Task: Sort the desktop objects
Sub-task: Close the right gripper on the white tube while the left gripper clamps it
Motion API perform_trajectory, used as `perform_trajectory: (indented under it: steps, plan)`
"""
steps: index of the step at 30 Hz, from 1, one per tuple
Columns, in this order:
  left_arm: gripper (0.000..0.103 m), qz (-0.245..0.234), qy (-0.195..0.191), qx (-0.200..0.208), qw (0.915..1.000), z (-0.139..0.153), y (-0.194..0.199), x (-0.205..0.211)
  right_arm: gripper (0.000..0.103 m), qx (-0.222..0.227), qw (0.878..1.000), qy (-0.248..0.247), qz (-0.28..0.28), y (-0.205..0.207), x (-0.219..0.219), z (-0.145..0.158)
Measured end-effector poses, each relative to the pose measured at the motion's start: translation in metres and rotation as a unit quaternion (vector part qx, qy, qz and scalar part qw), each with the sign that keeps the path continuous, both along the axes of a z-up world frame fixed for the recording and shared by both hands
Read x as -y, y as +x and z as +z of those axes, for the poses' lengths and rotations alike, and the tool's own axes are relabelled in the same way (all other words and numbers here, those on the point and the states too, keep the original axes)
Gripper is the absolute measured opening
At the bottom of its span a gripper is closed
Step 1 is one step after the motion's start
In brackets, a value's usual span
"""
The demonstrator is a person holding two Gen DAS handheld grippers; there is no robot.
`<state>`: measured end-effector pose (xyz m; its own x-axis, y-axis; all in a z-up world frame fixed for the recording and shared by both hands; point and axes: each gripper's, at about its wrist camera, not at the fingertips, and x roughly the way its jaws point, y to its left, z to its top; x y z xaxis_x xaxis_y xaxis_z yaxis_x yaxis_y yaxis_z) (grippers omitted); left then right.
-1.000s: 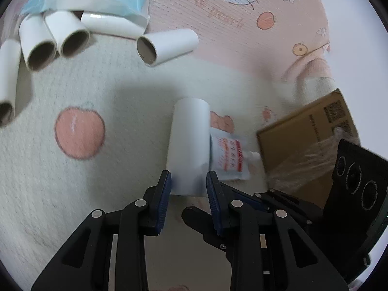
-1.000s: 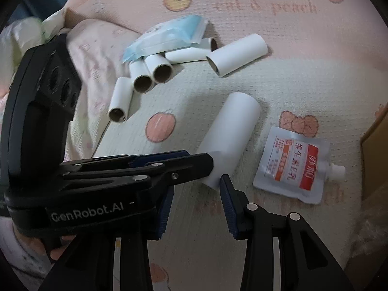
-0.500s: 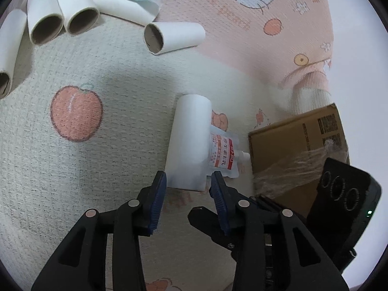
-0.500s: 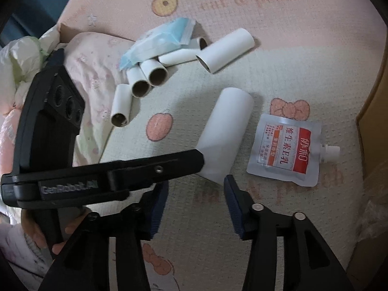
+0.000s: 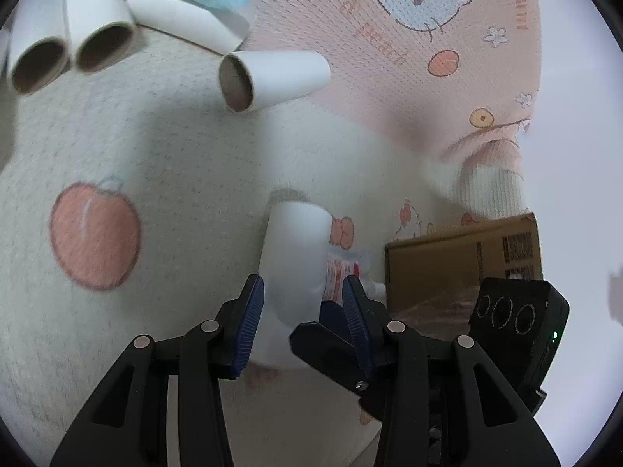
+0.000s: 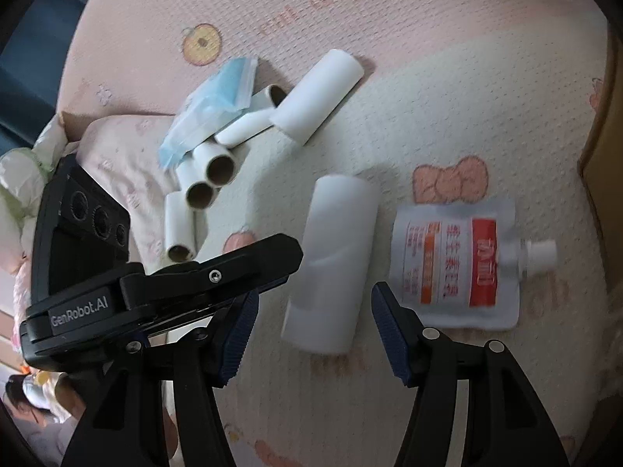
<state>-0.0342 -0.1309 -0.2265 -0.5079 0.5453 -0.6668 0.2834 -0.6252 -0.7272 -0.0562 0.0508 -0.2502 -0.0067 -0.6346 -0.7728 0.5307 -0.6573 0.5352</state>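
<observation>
Surface: pink and cream knitted blanket [image 6: 447,89] printed with cartoon cats, peaches and bows, covering the whole working area.

Item 1: large white paper tube [image 6: 331,264], lying flat near the middle of the blanket. In the right wrist view its near end sat between the blue ribbed pads of the right gripper [image 6: 311,330], with clear gaps on both sides. In the left wrist view the same tube [image 5: 292,264] ran away toward 12 o'clock from the left gripper [image 5: 300,311], its near end between those pads, no contact visible.

Item 2: flat white spouted pouch with red and orange print [image 6: 459,268], at 3 o'clock of the tube, just beside it, spout pointing toward 3 o'clock.

Item 3: cluster of smaller white cardboard tubes [image 6: 210,179] at 10 o'clock of the large tube, well apart from it, with a wider white tube [image 6: 319,97] at 12 o'clock.

Item 4: light blue face mask in clear wrapper [image 6: 210,113], lying over the top of the cluster.

Item 5: brown cardboard box [image 5: 463,268], at 3 o'clock in the left wrist view.

Fingers: both pairs of jaws were spread fairly wide and opening, gripping nothing. The left gripper's black body crossed in front of the right gripper's left finger.
</observation>
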Motion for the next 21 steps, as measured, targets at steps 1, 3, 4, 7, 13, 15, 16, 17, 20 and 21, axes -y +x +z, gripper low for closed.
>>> perform_trajectory:
  steps: [1, 3, 4, 7, 13, 15, 16, 17, 20, 21]
  plan:
    - [0.046, -0.003, -0.004, 0.002, 1.0000, -0.001, -0.005, -0.001, 0.058, -0.002, 1.000, 0.006, -0.004, -0.002, 0.001, -0.001]
    - [0.046, -0.009, -0.009, 0.009, 0.9999, -0.004, -0.012, -0.002, 0.058, 0.000, 1.000, 0.014, -0.010, -0.006, 0.003, -0.005]
    - [0.046, -0.008, -0.011, 0.013, 0.9998, -0.006, -0.016, -0.002, 0.058, 0.005, 1.000, 0.011, -0.011, -0.008, 0.002, -0.006]
    - [0.044, -0.007, -0.023, 0.024, 0.9994, -0.009, -0.021, -0.003, 0.051, 0.033, 0.999, -0.004, -0.002, -0.011, 0.005, -0.013]
    - [0.040, -0.014, -0.017, 0.022, 0.9995, -0.005, -0.019, -0.007, 0.042, 0.024, 1.000, 0.016, 0.002, -0.008, 0.006, -0.024]
    - [0.040, -0.019, -0.023, 0.012, 0.9995, 0.001, -0.016, -0.008, 0.042, 0.027, 1.000, 0.006, 0.003, -0.008, 0.003, -0.023]
    - [0.040, -0.021, -0.025, 0.007, 0.9994, 0.005, -0.014, -0.009, 0.042, 0.025, 1.000, 0.000, 0.007, -0.007, 0.001, -0.022]
    - [0.041, -0.023, -0.028, 0.005, 0.9993, 0.008, -0.013, -0.009, 0.042, 0.020, 1.000, -0.002, 0.011, -0.005, 0.000, -0.020]
    - [0.041, -0.028, -0.029, 0.005, 0.9992, 0.014, -0.011, -0.009, 0.041, -0.020, 1.000, 0.004, 0.024, 0.003, -0.001, -0.008]
    - [0.041, -0.028, -0.021, 0.004, 0.9994, 0.016, -0.011, -0.008, 0.041, -0.033, 0.999, 0.010, 0.025, 0.006, -0.001, -0.005]
